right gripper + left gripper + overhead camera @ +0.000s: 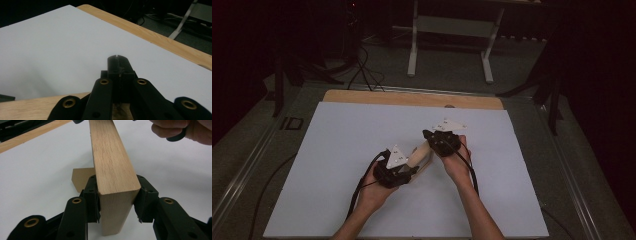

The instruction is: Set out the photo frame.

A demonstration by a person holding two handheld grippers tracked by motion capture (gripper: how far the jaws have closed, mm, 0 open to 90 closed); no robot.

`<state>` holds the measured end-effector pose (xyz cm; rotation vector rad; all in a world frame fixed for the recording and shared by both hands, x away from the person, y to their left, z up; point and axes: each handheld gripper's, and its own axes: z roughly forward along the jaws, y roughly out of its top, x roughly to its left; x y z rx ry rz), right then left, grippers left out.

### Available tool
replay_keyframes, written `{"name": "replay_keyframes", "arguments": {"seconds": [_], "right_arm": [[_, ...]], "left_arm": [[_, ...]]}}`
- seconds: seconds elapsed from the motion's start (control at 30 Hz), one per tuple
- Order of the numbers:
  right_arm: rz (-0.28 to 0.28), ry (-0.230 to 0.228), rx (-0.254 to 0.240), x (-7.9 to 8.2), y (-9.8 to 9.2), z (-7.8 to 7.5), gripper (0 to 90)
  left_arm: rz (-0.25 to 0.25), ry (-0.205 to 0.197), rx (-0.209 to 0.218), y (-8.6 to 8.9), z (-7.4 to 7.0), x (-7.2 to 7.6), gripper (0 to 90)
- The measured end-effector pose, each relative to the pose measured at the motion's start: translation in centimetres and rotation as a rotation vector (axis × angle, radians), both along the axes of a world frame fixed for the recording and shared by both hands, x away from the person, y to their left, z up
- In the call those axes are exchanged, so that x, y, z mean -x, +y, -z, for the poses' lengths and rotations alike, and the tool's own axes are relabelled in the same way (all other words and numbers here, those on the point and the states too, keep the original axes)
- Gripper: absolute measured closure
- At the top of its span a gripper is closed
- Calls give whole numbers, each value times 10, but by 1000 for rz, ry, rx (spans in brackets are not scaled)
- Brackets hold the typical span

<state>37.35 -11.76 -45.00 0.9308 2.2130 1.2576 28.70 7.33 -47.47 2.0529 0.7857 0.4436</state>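
A long light wooden block (pixel 113 167) stands on edge and stretches away from my left gripper (pixel 116 200), whose two black pads clamp the block's near end from both sides. In the high view the left gripper (pixel 411 169) sits at the table's middle with the block (pixel 419 155) slanting up to the right. My right gripper (pixel 432 137) hovers at the block's far end, its jaws shut on each other with nothing between them. In the right gripper view the shut tips (pixel 119 67) point over the white sheet, with a strip of wood (pixel 37 105) just below them.
A white sheet (pixel 337 150) covers most of the wooden table (pixel 412 98). A small flat brown piece (pixel 81 178) lies on the sheet behind the block. The person's right hand (pixel 185 130) is close above the block's far end. A white stand (pixel 452 30) is on the floor beyond.
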Motion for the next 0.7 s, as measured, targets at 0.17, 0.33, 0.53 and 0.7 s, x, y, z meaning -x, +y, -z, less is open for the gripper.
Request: {"name": "replay_keyframes", "arguments": {"seconds": [0.17, 0.33, 0.53, 0.7], "right_arm": [[4, -9, 31, 3, 0, -2, 899], [10, 2, 33, 4, -5, -3, 898], [9, 7, 45, 7, -9, -4, 898], [13, 13, 50, 11, -12, -5, 899]], "left_arm": [[-27, -4, -8, 4, -1, -1, 592], [-70, 2, 4, 9, -1, -4, 576], [-91, 3, 7, 13, -1, -7, 560], [-105, 4, 14, 15, 0, -8, 550]]}}
